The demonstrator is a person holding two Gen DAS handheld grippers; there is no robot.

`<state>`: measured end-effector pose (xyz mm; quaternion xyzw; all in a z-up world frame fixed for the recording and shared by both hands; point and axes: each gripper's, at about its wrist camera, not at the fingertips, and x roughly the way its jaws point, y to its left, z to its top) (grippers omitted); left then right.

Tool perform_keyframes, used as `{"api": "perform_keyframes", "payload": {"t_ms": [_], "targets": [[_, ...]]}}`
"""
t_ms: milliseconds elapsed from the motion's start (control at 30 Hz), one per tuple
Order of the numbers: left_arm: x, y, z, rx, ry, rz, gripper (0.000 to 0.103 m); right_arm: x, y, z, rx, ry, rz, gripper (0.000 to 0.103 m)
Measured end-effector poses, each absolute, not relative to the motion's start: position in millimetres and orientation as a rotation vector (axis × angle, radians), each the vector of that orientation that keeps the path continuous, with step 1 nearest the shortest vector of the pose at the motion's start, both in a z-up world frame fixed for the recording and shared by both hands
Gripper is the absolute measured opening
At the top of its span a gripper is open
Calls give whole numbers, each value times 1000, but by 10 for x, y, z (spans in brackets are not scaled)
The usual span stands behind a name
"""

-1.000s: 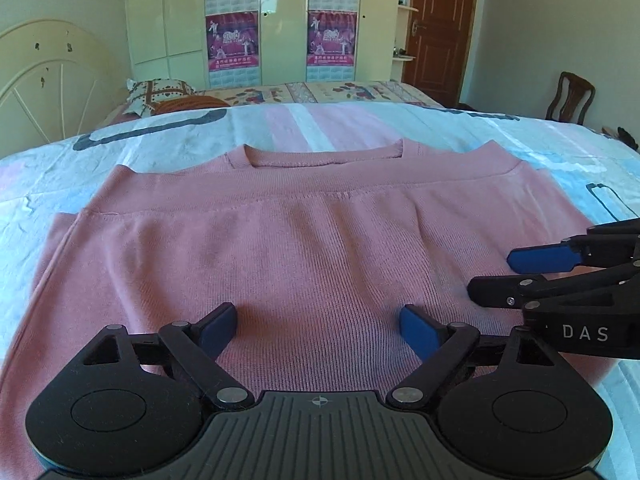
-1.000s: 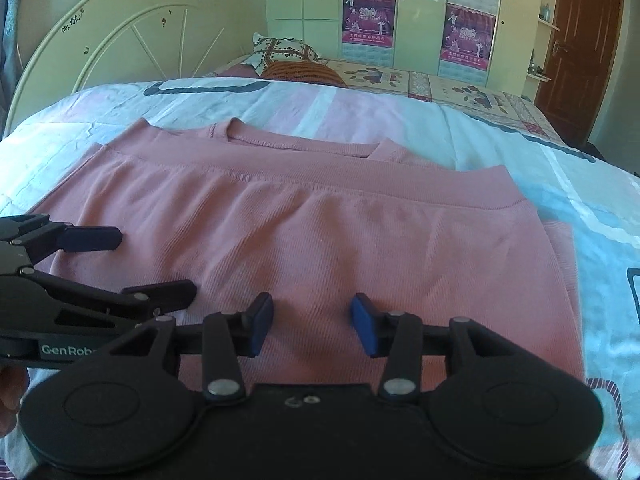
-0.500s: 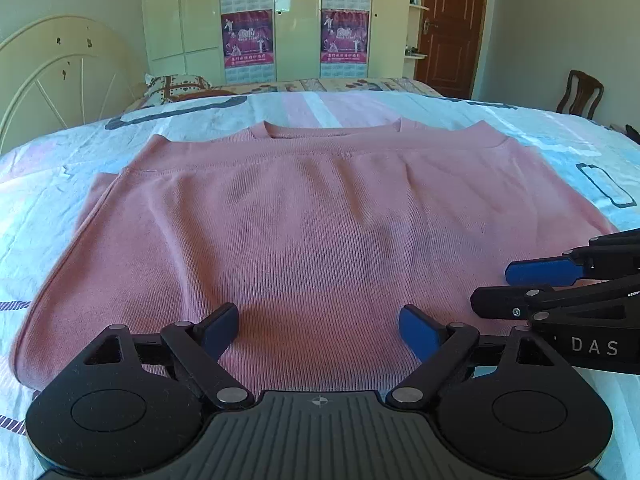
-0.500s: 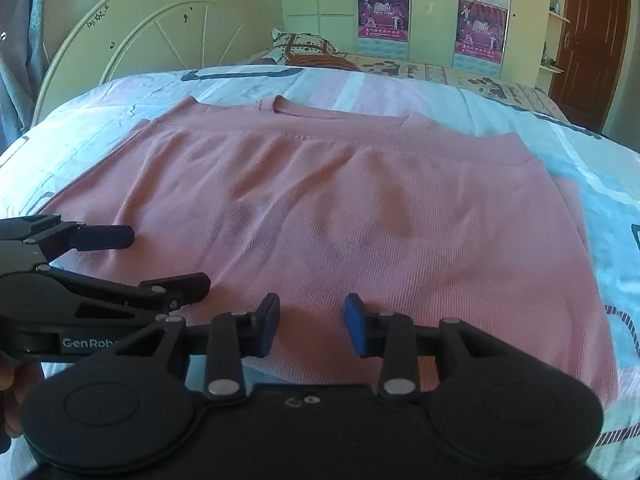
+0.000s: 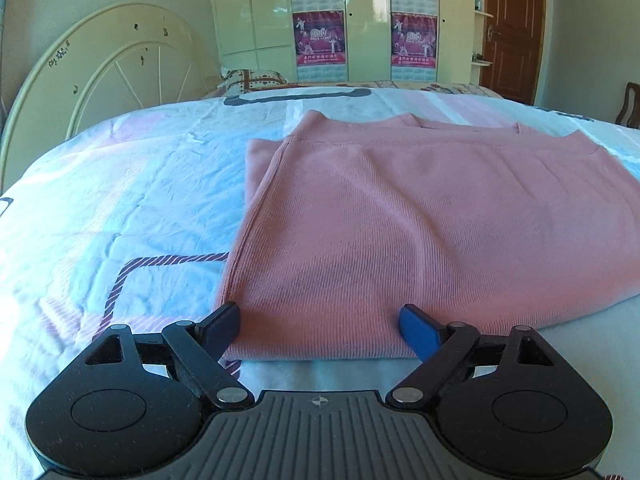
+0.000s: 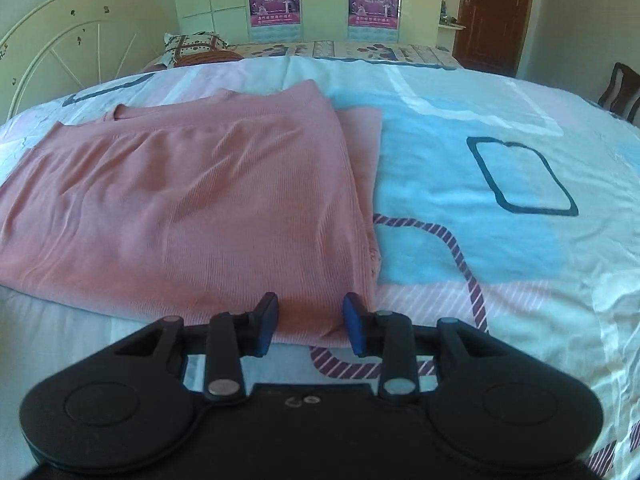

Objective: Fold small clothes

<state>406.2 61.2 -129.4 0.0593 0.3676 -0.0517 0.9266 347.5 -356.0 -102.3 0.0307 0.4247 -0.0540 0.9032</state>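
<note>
A pink knit sweater (image 5: 420,232) lies flat on the bed, folded over itself, its neckline at the far side. My left gripper (image 5: 319,326) is open and empty, its fingers straddling the sweater's near left corner. In the right wrist view the sweater (image 6: 192,208) fills the left half. My right gripper (image 6: 310,322) is open and empty, with its fingers over the sweater's near right corner. Neither gripper shows in the other's view.
The bed sheet (image 6: 500,208) is light blue, pink and white with a rope pattern. A cream headboard (image 5: 104,76) stands at the left. Pillows (image 6: 196,46), a wardrobe with posters (image 5: 360,20), a brown door (image 6: 492,12) and a chair (image 6: 618,92) lie beyond.
Both grippers have drawn back and apart from the sweater's middle, the left to its near left corner, the right to its near right corner. Each has left the other's view.
</note>
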Motion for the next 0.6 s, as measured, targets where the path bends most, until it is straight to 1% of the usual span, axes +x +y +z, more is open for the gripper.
{"api": "perform_keyframes", "payload": {"t_ms": [67,100,133,167,200,300,600], "targets": [[4054,623,-1284,115,754,-101,87,3479,-3525,-1025,52,884,-111,33],[4050,628,-1273,110,755,-95,87,3491,-3503,-1016,47,888,-111,31],[4039,632,-1261,104,754,-91,87,3499,-3493,-989,51,885,-119,27],[4036,634,-1261,105,755,-92,87,3483,-3490,-944,60,870,-120,20],[4040,629,-1271,115,761,-92,87,3463,-3485,-915,68,855,-115,19],[4040,661,-1294,103,767,-95,87,3470,-3510,-1020,64,904,-113,19],[4040,633,-1302,115,770,-93,87,3463,-3486,-1018,36,898,-115,20]]}}
